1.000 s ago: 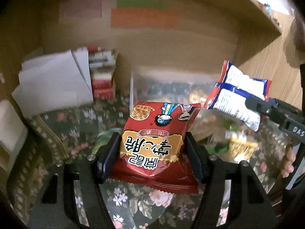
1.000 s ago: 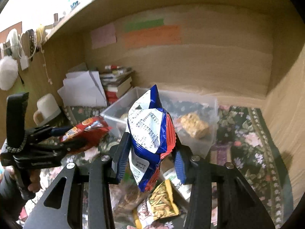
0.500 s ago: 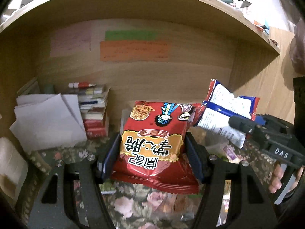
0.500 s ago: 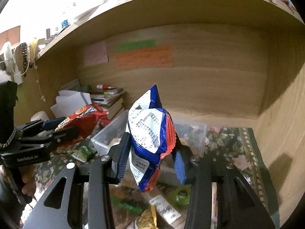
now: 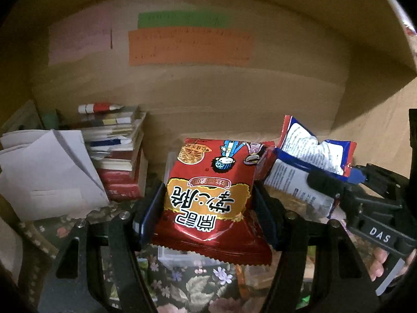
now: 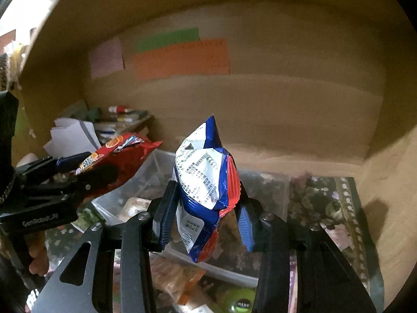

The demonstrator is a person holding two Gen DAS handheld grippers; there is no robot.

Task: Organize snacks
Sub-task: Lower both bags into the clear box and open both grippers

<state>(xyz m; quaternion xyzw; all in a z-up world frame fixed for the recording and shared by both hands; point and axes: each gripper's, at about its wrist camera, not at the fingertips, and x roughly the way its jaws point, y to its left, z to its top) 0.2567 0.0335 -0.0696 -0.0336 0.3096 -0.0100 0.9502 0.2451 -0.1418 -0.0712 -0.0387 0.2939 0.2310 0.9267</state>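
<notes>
Under the wooden shelf, both grippers have come in closer to the back wall than a moment ago — the orange paper strip [image 5: 189,45] and the green one [image 5: 183,20] above it now loom larger, and the stack of books [image 5: 117,154] on the left sits nearer the camera.

The left gripper [image 5: 208,216] is clamped on a red snack bag [image 5: 211,198], one finger pressing each side edge; the bag stands up between them with its printing upside down and its crimped lower edge hanging just in front of the gripper body. The right gripper [image 6: 206,216] pinches a blue-and-white snack bag [image 6: 206,180] that is crumpled and pointing upward, with a red strip down one side, its tail drooping below the fingers.

The two bags are held side by side above a clear plastic bin [image 6: 263,182] that rests on the floral cloth [image 6: 325,195]. In the left view the blue bag nearly touches the red one's corner — whether they actually meet is hard to say. More snack packets lie in and in front of the bin, blurred. Folded white papers [image 5: 49,172] lean beside the books.
</notes>
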